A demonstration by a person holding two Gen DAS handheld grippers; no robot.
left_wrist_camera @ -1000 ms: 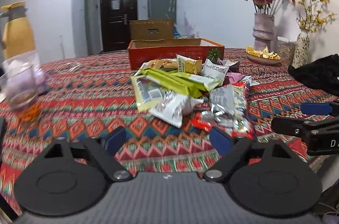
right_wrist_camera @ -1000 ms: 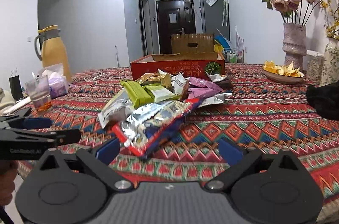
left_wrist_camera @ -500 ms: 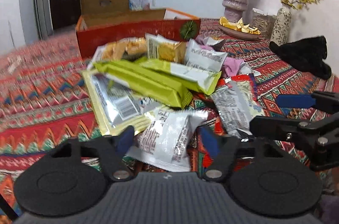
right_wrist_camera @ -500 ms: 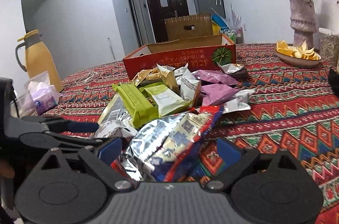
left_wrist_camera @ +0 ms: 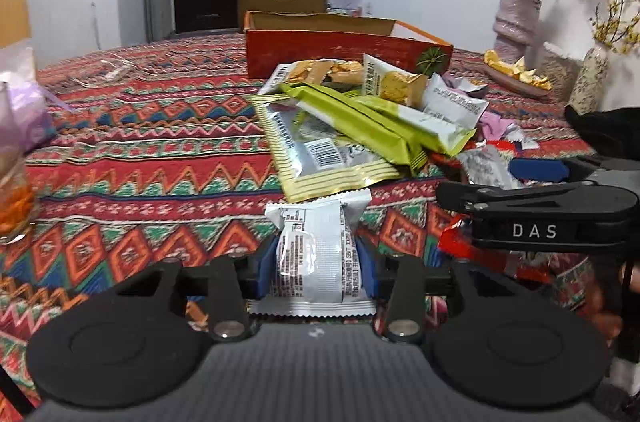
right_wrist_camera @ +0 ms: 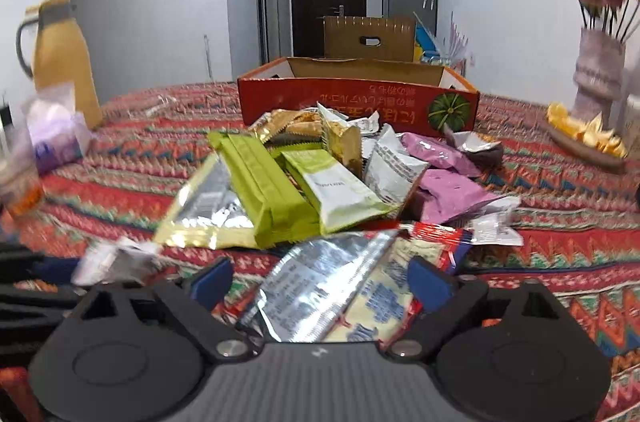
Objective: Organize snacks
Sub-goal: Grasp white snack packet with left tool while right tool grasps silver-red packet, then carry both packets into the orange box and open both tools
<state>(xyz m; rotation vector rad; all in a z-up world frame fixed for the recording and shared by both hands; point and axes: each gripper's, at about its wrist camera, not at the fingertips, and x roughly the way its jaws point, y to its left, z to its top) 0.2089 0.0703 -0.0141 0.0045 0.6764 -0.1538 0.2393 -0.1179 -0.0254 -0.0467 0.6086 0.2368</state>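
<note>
Nearest in, the left gripper [left_wrist_camera: 318, 268] is pinching the white snack packet [left_wrist_camera: 316, 254]: its blue pads are pressing on both long sides, the jaws having just been closing onto it. The packet's long axis is running straight out along the fingers, toward the pile. Beside it, the right gripper [right_wrist_camera: 320, 280] is standing spread wide though narrowing a little, straddling the silver and red packet [right_wrist_camera: 332, 286]; the pads are not touching it yet, so nothing is held there. That packet is lying slantwise between the fingers, its far end pointing toward the heap.

Just beyond, the loose pile is sitting mid-table on the patterned tablecloth [left_wrist_camera: 140, 158]: green bars [right_wrist_camera: 260, 190], purple packets [right_wrist_camera: 448, 198], gold ones behind.

Farther on, toward the table's far edge, the red cardboard box [right_wrist_camera: 352, 100] is waiting, open-topped. It lies dead ahead of both claws, so I'd judge the left, already loaded, carries first.
</note>
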